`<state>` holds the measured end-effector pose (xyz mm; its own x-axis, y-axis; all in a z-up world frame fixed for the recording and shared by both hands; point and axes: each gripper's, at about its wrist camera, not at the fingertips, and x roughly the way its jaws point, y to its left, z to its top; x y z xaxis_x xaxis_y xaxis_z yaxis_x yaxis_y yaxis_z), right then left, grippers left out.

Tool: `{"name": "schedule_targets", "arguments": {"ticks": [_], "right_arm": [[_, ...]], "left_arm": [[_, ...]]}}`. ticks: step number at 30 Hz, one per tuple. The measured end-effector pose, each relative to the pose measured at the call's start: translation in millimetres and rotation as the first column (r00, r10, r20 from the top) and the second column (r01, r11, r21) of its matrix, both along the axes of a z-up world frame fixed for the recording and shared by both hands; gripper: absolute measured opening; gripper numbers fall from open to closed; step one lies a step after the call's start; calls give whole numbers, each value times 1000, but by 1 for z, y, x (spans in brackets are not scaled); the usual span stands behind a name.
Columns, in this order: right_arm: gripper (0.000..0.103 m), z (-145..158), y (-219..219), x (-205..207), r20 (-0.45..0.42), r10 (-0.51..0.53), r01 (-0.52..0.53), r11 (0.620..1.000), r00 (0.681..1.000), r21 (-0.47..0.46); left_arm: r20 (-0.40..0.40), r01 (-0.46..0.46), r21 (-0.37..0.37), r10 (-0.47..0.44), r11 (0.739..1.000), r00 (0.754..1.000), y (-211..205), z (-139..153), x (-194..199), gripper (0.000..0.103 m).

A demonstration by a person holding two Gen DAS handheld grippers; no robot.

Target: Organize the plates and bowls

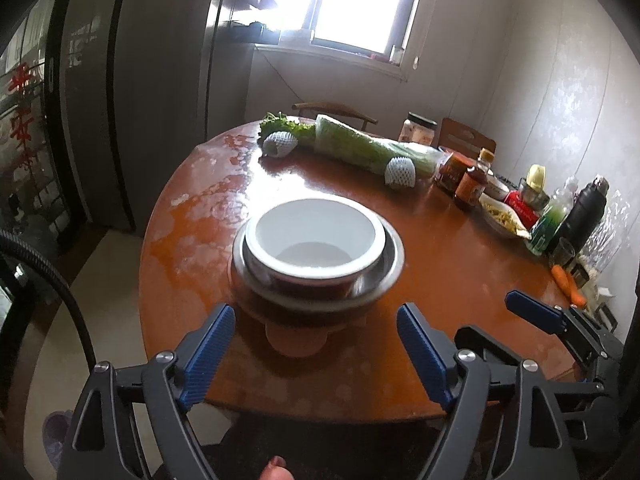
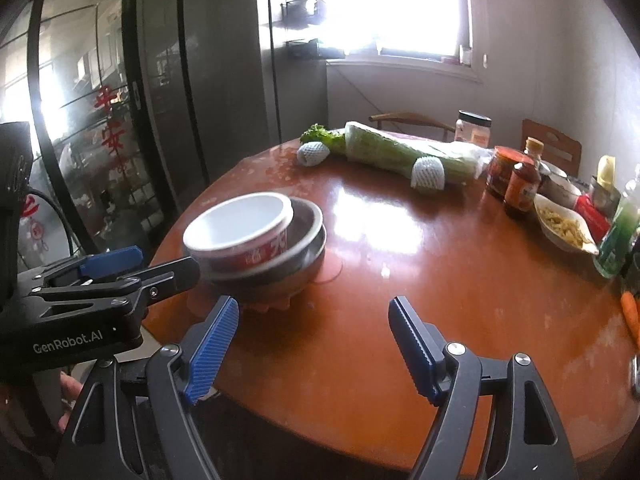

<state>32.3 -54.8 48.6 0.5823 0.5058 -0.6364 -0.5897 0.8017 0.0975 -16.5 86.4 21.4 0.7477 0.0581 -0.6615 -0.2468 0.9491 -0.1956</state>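
A white bowl [image 1: 312,236] with a red outside [image 2: 236,220] sits nested in a metal dish [image 1: 384,276] [image 2: 308,220]. A second metal dish and a pale orange plate [image 1: 296,340] lie beneath, all on the round wooden table [image 1: 440,280] [image 2: 400,280]. My left gripper [image 1: 316,312] is open just in front of this stack, with nothing between its fingers; the right wrist view shows it at the left [image 2: 112,260]. My right gripper [image 2: 314,304] is open over bare table to the right of the stack, and also appears in the left wrist view [image 1: 532,312].
Wrapped leafy greens [image 1: 360,144] and two foam-netted fruits [image 1: 400,172] lie at the back of the table. Jars, sauce bottles [image 2: 520,188], a dish of food [image 2: 564,228], a flask and a carrot [image 1: 568,280] crowd the right edge. Chairs stand behind, a fridge to the left.
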Motion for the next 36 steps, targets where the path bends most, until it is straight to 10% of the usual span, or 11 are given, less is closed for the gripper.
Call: {"name": "schedule_targets", "arguments": {"ticks": [36], "right_arm": [[79,-12,-29,-38,3,-56,56,998,998,-4]], "left_arm": [[-41,-4,56,6,998,999,-18,-17,-26,84]]}}
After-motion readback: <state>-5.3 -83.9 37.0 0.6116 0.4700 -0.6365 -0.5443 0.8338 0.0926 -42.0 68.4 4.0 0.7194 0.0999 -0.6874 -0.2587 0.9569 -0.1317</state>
